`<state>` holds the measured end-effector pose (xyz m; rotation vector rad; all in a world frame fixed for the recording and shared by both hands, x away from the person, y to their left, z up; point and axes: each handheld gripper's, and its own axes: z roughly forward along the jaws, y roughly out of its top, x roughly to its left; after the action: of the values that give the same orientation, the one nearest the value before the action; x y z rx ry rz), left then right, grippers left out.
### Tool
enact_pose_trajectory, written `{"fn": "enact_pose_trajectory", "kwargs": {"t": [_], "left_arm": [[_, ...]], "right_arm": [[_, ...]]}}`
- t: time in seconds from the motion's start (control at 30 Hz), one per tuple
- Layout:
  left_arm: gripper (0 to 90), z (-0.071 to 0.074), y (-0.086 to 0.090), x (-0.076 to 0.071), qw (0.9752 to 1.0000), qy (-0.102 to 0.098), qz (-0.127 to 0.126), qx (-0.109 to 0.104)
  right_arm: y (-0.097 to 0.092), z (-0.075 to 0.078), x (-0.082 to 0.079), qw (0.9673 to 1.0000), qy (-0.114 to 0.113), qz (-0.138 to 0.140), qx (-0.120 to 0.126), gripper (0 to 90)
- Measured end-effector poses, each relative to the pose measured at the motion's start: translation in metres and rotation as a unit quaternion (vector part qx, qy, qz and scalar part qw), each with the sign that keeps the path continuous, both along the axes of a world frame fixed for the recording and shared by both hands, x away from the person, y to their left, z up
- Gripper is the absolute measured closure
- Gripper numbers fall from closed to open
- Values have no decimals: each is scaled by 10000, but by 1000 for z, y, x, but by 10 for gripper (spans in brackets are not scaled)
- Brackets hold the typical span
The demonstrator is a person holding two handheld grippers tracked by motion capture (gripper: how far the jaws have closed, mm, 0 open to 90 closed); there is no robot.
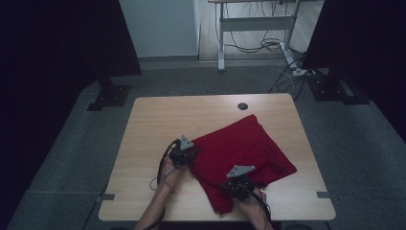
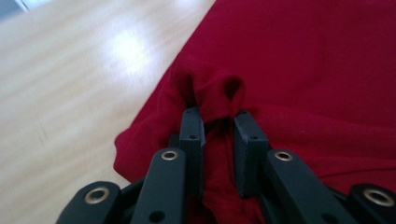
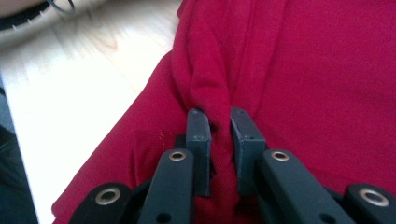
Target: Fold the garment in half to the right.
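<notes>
Both grippers, left (image 1: 187, 154) and right (image 1: 238, 186), pinch bunched edges of the red cloth (image 1: 239, 151) at lower centre, folding barely begun on the table (image 1: 158, 120).

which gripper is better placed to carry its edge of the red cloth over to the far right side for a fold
Probably the left gripper: it pinches the red cloth at its left edge, with the whole spread ahead. The right gripper clamps the near edge.
</notes>
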<state>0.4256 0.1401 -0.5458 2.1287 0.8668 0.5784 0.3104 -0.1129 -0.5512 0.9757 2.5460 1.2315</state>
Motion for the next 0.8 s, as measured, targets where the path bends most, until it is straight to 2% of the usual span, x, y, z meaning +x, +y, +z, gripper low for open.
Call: {"fn": "enact_pose_trajectory", "kwargs": {"t": [0.03, 0.07, 0.1, 0.17, 0.23, 0.27, 0.3, 0.33, 0.37, 0.43, 0.47, 0.5, 0.6, 0.63, 0.67, 0.7, 0.73, 0.77, 0.8], "left_arm": [[761, 0, 0, 0, 10000, 0, 0, 0], [761, 1, 17, -11, 9999, 111, 88, 7], [762, 1, 23, -15, 9998, 131, 133, -35], [763, -1, 36, -24, 9996, 142, 217, -140], [763, -1, 36, -24, 9996, 142, 217, -140], [763, -2, 54, -35, 9990, 212, 267, -294], [763, -2, 54, -35, 9990, 212, 267, -294], [763, -2, 70, -44, 9982, 317, 309, -410], [763, -2, 76, -48, 9976, 364, 345, -468], [763, -2, 76, -48, 9976, 364, 345, -468], [763, -5, 95, -60, 9956, 427, 471, -686], [764, -5, 99, -63, 9952, 433, 495, -729], [768, -3, 104, -66, 9953, 398, 503, -719], [768, -3, 104, -66, 9953, 398, 503, -719], [768, 13, 110, -74, 9960, 33, 506, -733], [777, 13, 110, -74, 9960, 33, 506, -733], [777, 13, 110, -74, 9960, 33, 506, -733], [777, 13, 110, -74, 9960, 33, 506, -733], [781, 55, 113, -81, 9918, -487, 500, -1066]], "right_arm": [[3, -1, -1, 10000, 14, 49, 41, 797], [3, -1, -1, 10000, 14, 49, 41, 797], [16, -1, -6, 9996, 64, 263, 66, 794], [26, -1, -9, 9992, 61, 391, 42, 793], [32, -1, -11, 9989, 58, 465, 29, 793], [32, -1, -11, 9989, 58, 465, 29, 793], [32, -1, -11, 9989, 58, 465, 29, 793], [45, -2, -17, 9977, 62, 669, 18, 792], [57, -3, -22, 9962, 105, 856, 74, 791], [61, -3, -24, 9955, 156, 925, 109, 791], [61, -3, -24, 9955, 156, 925, 109, 790], [69, -5, -25, 9928, 260, 1146, 227, 791], [70, -5, -24, 9919, 312, 1199, 279, 791], [72, -5, -23, 9899, 394, 1303, 396, 791], [72, -5, -23, 9899, 394, 1303, 396, 793], [72, -5, -23, 9899, 394, 1303, 396, 793], [72, 4, -24, 9822, 569, 1539, 915, 793], [72, 4, -24, 9822, 569, 1539, 915, 796], [70, 42, -27, 9737, 348, 1750, 1419, 797]]}}
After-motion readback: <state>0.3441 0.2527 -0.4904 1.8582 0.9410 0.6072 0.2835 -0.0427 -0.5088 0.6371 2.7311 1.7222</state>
